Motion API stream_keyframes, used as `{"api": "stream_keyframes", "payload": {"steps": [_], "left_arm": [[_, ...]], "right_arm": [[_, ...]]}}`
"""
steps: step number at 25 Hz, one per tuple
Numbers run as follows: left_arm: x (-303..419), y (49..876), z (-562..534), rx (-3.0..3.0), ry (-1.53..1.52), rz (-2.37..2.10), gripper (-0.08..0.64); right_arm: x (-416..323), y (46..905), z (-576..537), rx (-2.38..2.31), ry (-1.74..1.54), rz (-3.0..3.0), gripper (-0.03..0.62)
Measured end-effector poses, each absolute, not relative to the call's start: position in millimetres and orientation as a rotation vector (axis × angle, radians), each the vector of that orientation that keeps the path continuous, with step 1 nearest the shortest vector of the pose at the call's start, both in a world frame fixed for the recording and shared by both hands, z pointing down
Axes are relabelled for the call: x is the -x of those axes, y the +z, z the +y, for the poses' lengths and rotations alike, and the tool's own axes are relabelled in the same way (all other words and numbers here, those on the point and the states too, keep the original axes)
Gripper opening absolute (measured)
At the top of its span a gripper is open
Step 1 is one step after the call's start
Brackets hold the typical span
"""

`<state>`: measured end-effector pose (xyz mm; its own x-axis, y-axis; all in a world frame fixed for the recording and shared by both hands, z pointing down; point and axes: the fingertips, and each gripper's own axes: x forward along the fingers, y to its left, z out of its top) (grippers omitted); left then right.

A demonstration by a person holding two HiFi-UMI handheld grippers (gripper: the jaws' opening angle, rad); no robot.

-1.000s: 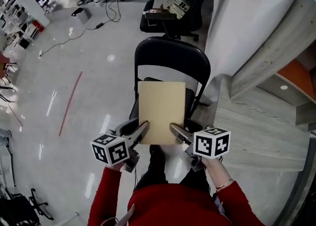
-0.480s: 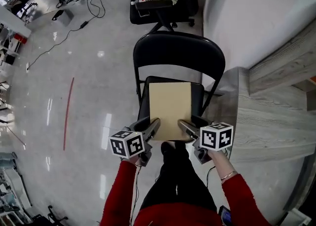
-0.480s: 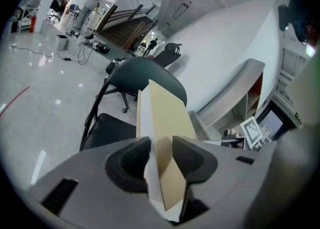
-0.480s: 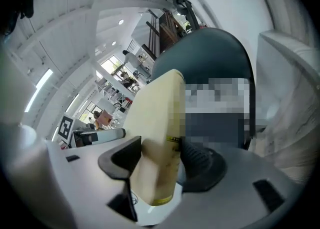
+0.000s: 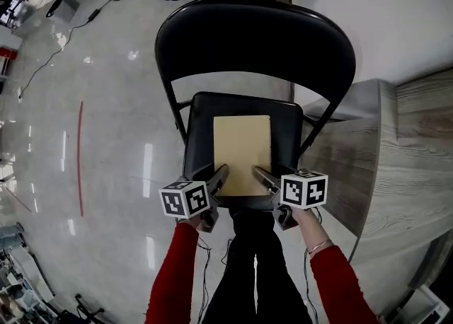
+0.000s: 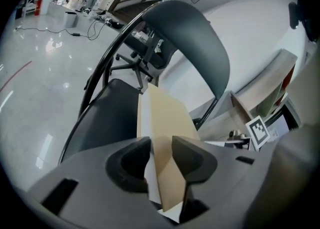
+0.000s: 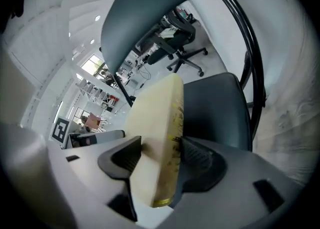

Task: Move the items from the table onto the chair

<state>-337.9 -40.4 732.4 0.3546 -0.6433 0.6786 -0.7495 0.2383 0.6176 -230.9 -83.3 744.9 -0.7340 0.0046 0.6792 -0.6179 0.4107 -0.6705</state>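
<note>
Both grippers are closed on one flat tan rectangular packet (image 5: 243, 149): the left gripper (image 5: 219, 175) has its jaws pressed on the near left corner and the right gripper (image 5: 260, 177) on the near right corner, each opened only as wide as the packet is thick. In the left gripper view the left gripper (image 6: 161, 157) pinches the packet (image 6: 164, 115) edge-on between its dark pads, and in the right gripper view the right gripper (image 7: 159, 159) clasps the thicker pale edge of the packet (image 7: 159, 105) in the same way. From the head view the packet lies lengthwise over the middle of the seat of a black metal folding chair (image 5: 255, 39), its far end pointing toward the curved backrest; whether it touches the seat cannot be told. A grey wood-grain table (image 5: 414, 146) stands just beside the chair at its right. Red sleeves (image 5: 173, 273) lead to both grippers over a glossy pale grey floor (image 5: 113, 103), marked with a thin red line (image 5: 79, 156) well apart at the left.
</note>
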Motion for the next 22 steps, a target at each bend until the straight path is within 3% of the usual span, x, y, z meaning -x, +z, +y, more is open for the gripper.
{"api": "stream_keyframes", "payload": {"steps": [7,15,19,22], "left_arm": [[335.0,795.4,-38.2,-1.410,0.197,-1.304,0.149],[335.0,797.5,-36.8,-1.413,0.234,-1.315,0.149],[344.9,760.4,-36.3,-1.433,0.228,-1.390,0.143],[347.1,706.4,-41.9,-1.516,0.222,-1.460,0.098]], "right_arm": [[228.0,807.6,-78.0,-0.526,1.328,-1.996,0.258],[218.4,815.4,-80.6,-0.533,1.310,-1.992,0.256],[202.6,781.7,-91.8,-0.628,1.178,-2.040,0.166],[205.5,720.5,-101.3,-0.676,1.100,-2.158,0.094]]}}
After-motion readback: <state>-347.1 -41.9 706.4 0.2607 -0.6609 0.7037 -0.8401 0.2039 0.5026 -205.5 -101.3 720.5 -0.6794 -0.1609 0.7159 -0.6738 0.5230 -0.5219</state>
